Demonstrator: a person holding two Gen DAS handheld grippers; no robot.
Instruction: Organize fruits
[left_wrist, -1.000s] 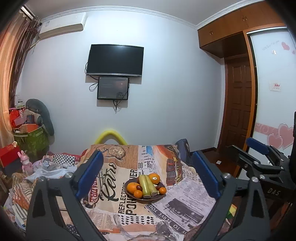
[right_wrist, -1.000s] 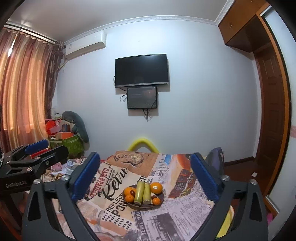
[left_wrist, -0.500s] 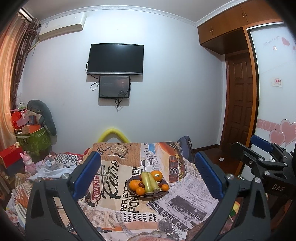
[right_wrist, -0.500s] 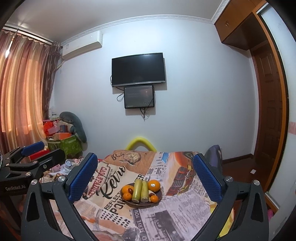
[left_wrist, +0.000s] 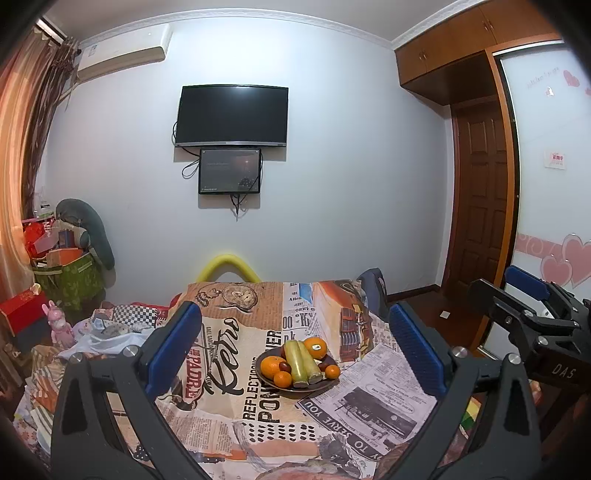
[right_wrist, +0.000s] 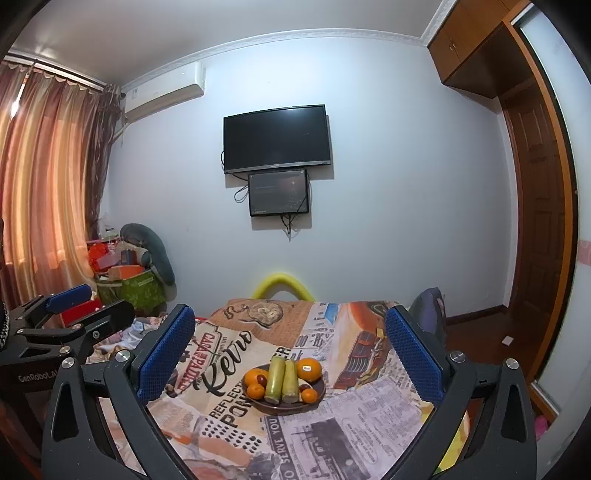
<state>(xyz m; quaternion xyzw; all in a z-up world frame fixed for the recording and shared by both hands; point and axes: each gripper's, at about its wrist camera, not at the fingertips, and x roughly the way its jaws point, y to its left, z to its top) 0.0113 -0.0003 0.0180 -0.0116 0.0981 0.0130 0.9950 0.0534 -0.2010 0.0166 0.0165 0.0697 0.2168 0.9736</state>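
A dark plate (left_wrist: 274, 382) sits mid-table holding two green cut sticks (left_wrist: 300, 361), several oranges (left_wrist: 314, 347) and small dark red fruits (left_wrist: 284, 366). The plate also shows in the right wrist view (right_wrist: 320, 391), with the sticks (right_wrist: 281, 380) and oranges (right_wrist: 309, 369). My left gripper (left_wrist: 295, 349) is open and empty, held above and short of the plate. My right gripper (right_wrist: 290, 350) is open and empty, also short of the plate. Each gripper shows at the edge of the other's view: the right one (left_wrist: 524, 295) and the left one (right_wrist: 70, 302).
The table carries a newspaper-print cloth (left_wrist: 229, 373). A yellow chair back (left_wrist: 228, 264) stands behind it, a dark chair (left_wrist: 371, 291) at its right. Clutter and a green box (left_wrist: 68, 278) fill the left corner. A TV (left_wrist: 232, 116) hangs on the wall; a door (left_wrist: 480, 199) is at right.
Both grippers have risen and tilted slightly, so the plate sits a little higher in both views. Both stay open. The fruits have not moved.
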